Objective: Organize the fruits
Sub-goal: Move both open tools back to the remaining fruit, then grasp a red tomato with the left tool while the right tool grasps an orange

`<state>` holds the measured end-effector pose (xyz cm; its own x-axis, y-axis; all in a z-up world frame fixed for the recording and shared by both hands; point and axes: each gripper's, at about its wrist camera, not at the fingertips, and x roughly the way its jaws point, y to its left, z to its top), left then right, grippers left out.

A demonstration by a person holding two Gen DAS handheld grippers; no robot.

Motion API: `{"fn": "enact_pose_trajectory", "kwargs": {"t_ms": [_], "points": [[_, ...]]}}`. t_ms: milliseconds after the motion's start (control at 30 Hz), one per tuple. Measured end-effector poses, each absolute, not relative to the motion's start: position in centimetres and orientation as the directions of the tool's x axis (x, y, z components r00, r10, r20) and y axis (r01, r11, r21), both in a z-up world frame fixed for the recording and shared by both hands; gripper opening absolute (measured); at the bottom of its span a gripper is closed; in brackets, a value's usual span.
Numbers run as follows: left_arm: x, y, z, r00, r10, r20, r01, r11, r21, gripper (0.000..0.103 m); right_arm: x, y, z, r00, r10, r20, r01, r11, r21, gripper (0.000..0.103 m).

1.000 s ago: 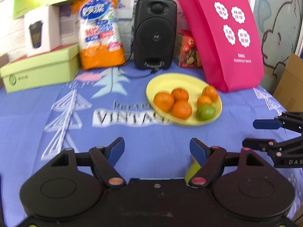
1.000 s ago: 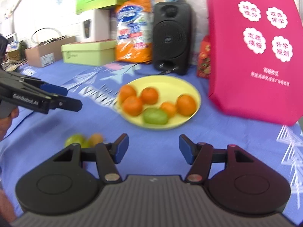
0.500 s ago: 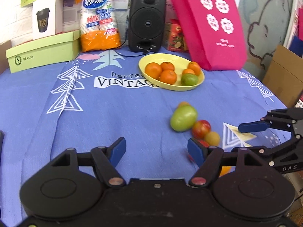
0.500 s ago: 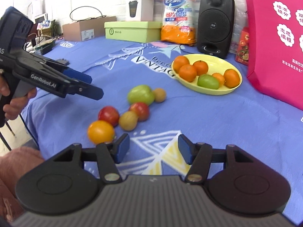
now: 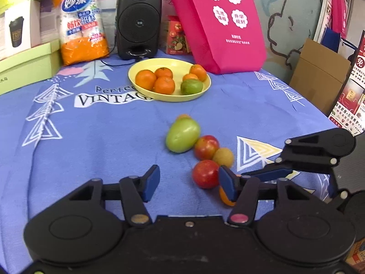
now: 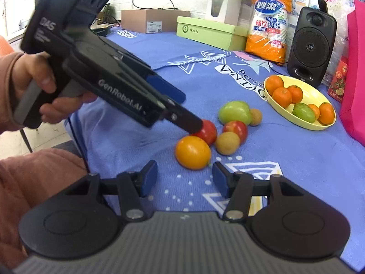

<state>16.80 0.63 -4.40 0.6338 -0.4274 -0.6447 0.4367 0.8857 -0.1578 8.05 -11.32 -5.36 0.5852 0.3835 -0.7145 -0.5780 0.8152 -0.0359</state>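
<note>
A yellow plate (image 5: 202,91) (image 6: 328,110) holds several oranges and a green fruit (image 5: 191,86) (image 6: 303,112). Loose fruit lie on the blue cloth nearer me: a big green fruit (image 5: 182,134) (image 6: 233,112), two red ones (image 5: 205,174) (image 5: 206,146), a tan one (image 5: 223,157) (image 6: 227,143) and an orange one (image 6: 192,152). My left gripper (image 5: 188,183) is open, its right finger beside the near red fruit. My right gripper (image 6: 184,180) is open just before the orange fruit. The left gripper's fingers (image 6: 180,114) also show in the right wrist view, touching or just over a red fruit (image 6: 207,131).
At the table's back stand a black speaker (image 5: 138,20), an orange pack of paper cups (image 5: 83,22), a green box (image 5: 25,66) and a pink bag (image 5: 223,22). Cardboard (image 5: 317,73) stands past the right edge. The person's hand (image 6: 38,84) holds the left gripper.
Both grippers have drawn back from the plate and come down to the loose fruit near the table's front. Both stay open.
</note>
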Motion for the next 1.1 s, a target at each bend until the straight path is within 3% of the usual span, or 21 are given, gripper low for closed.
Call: {"fn": "enact_pose_trajectory", "kwargs": {"t_ms": [300,467,567,633,733,1100], "points": [[19.1,1.0,-5.8,0.568,-0.518,-0.640,0.399,0.853,-0.337,0.057,8.7,-11.5,-5.9,0.601,0.375,-0.706,-0.541,0.841,-0.013,0.054],[19.2,0.2,-5.6,0.557,-0.526,-0.642,0.419,0.846,-0.330,0.057,8.6,-11.8,-5.6,0.603,0.363,-0.711,-0.532,0.846,-0.020,0.053],[19.1,-0.6,-5.9,0.571,-0.505,-0.647,0.417,0.857,-0.302,0.045,8.8,-11.9,-5.6,0.609,0.352,-0.711,-0.517,0.856,-0.019,0.046],[19.0,-0.8,-6.0,0.574,-0.494,-0.653,0.411,0.864,-0.291,0.029,8.8,-11.7,-5.7,0.607,0.350,-0.713,-0.517,0.856,-0.021,0.039],[18.9,-0.5,-6.1,0.582,-0.487,-0.651,0.409,0.868,-0.282,0.029,8.7,-11.7,-5.5,0.605,0.352,-0.714,-0.521,0.853,-0.021,0.035],[18.4,2.0,-5.2,0.623,-0.437,-0.649,0.354,0.897,-0.264,0.029,8.6,-12.9,-4.9,0.632,0.323,-0.704,-0.479,0.877,-0.028,0.034]]}}
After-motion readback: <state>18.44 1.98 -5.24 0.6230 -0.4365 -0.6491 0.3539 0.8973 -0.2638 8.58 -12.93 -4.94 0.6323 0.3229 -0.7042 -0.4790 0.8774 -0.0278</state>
